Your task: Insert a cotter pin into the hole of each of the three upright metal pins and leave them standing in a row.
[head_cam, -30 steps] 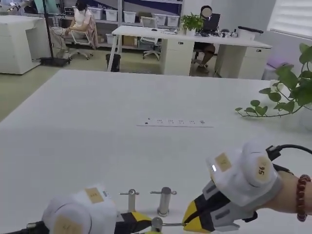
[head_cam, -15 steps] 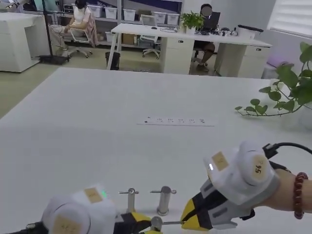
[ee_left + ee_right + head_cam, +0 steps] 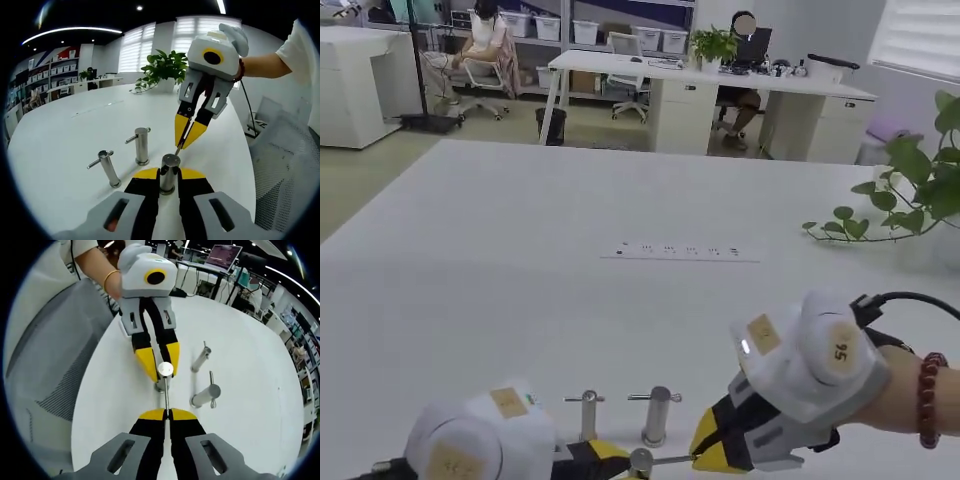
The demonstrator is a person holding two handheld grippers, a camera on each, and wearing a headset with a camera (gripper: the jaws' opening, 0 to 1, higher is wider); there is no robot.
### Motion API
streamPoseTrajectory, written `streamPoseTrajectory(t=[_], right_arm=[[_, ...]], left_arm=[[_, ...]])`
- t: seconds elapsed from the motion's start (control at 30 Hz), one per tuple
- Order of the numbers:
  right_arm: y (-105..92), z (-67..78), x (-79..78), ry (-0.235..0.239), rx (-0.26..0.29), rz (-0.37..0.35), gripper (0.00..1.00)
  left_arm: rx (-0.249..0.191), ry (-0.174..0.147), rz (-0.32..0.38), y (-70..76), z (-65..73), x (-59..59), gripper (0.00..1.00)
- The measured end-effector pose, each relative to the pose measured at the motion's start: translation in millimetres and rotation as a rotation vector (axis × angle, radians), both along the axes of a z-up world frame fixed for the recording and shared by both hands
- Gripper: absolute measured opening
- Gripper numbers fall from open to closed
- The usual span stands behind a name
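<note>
Cotter pin, pinched level in the closed right gripper, meets the nearest pin, clamped upright by the left gripper to steady its hole; beyond, second pin and third pin stand already fitted.

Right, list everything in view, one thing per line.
Table: one, white, foreground.
Metal pins: three, silver, upright on the table, near the person.
Cotter pins: three, silver; two through the farther pins, one held.
Socket strip: one, white, mid-table.
Plant: one, green, table's right side.
Desks: several, white, background, two people seated.
Left gripper: one, yellow-black jaws, shut on the nearest pin.
Right gripper: one, yellow-black jaws, shut on the loose cotter pin, tip at that pin.
Bracelet: one, red-brown, right wrist.
</note>
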State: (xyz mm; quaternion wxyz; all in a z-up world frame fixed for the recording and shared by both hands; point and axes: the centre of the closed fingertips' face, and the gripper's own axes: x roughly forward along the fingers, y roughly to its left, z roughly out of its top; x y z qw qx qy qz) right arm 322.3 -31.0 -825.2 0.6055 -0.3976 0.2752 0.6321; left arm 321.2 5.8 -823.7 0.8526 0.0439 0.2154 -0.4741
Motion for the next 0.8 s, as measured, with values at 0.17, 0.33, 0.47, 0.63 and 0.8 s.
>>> streamPoseTrajectory(t=[0.17,0.33,0.47,0.63,0.8], right_arm=[[0.3,3.3,1.3,-0.012,0.004,0.006,0.03],[0.7,5.6,1.4,-0.019,0.011,0.010,0.03],[0.8,6.2,1.0,-0.022,0.014,0.011,0.03],[4.9,7.6,-1.5,-0.025,0.031,0.025,0.03],[6.6,6.8,-2.5,-0.026,0.035,0.031,0.03]], left_arm=[[0.004,-0.002,-0.004,0.4,-0.1,1.1,0.12],[0.004,-0.004,-0.005,0.5,-0.3,1.5,0.12],[0.006,-0.004,-0.007,0.3,-0.4,1.5,0.12],[0.005,-0.004,-0.010,0.2,-0.5,1.5,0.12],[0.001,-0.004,-0.009,0.2,-0.4,1.6,0.12]])
